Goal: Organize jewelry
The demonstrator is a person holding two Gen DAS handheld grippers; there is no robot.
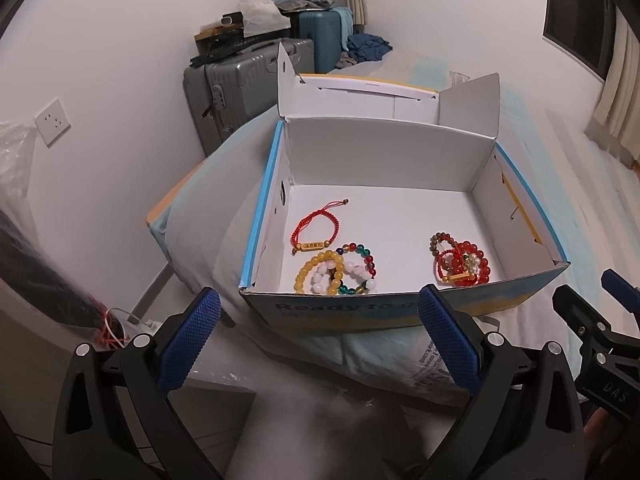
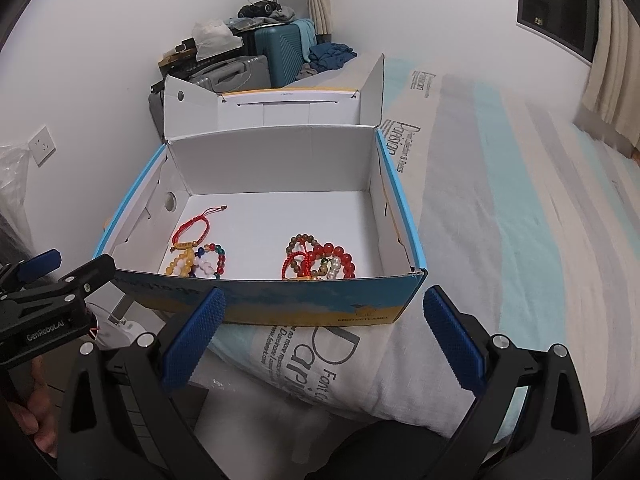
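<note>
Both jaws stand released and empty: left gripper (image 1: pixel 320 312) and right gripper (image 2: pixel 324 314) hover short of the near wall of the box (image 2: pixel 304 304), which rests on the bed (image 2: pixel 500 240). Inside, against that wall, lie two bracelet clusters well apart, a left cluster (image 1: pixel 340 270) with a red cord bracelet (image 1: pixel 316 228) touching its far edge, and a right cluster (image 1: pixel 460 260); beyond, the floor is bare and the lid (image 1: pixel 360 98) stands open. Such a grouping fits either sorting underway or a finished sort, so no step can be named.
</note>
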